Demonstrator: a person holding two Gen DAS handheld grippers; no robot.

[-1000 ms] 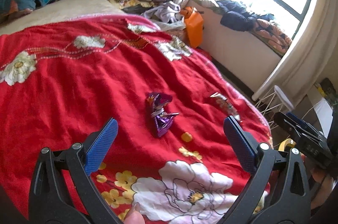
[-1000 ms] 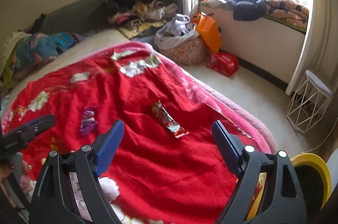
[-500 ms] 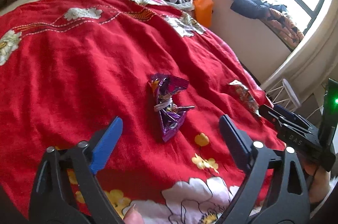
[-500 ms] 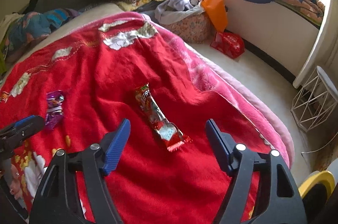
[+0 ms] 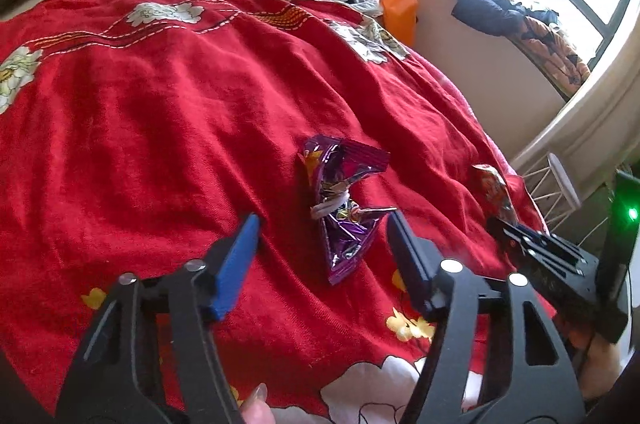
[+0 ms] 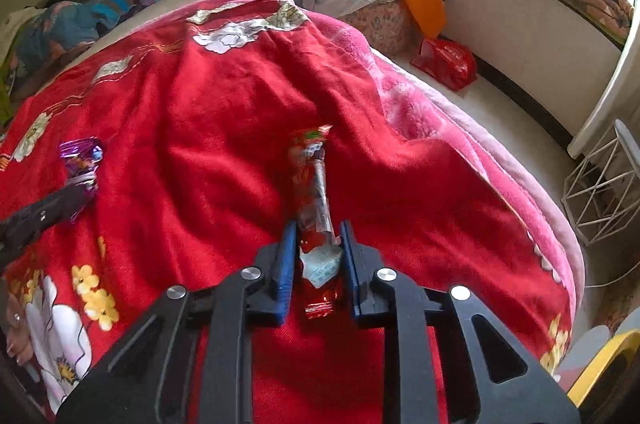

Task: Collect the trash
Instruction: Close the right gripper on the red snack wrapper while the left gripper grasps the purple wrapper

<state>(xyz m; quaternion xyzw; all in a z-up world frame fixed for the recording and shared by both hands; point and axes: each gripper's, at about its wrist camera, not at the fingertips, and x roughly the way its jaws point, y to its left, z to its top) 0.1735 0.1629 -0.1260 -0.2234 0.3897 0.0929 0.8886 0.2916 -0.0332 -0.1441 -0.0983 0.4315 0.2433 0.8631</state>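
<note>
Left wrist view: the left gripper (image 5: 322, 230) hangs low over the bed's red blanket (image 5: 160, 128), jaws closing but not yet touching the crumpled purple wrapper (image 5: 344, 208) that lies between them at mid-frame. The right gripper shows as a dark shape at the right edge.

Right wrist view: the right gripper (image 6: 318, 244) is closing, its blue pads right against the near end of the long red wrapper (image 6: 314, 192) at lower centre. The purple wrapper (image 6: 80, 160) sits far left.
</note>
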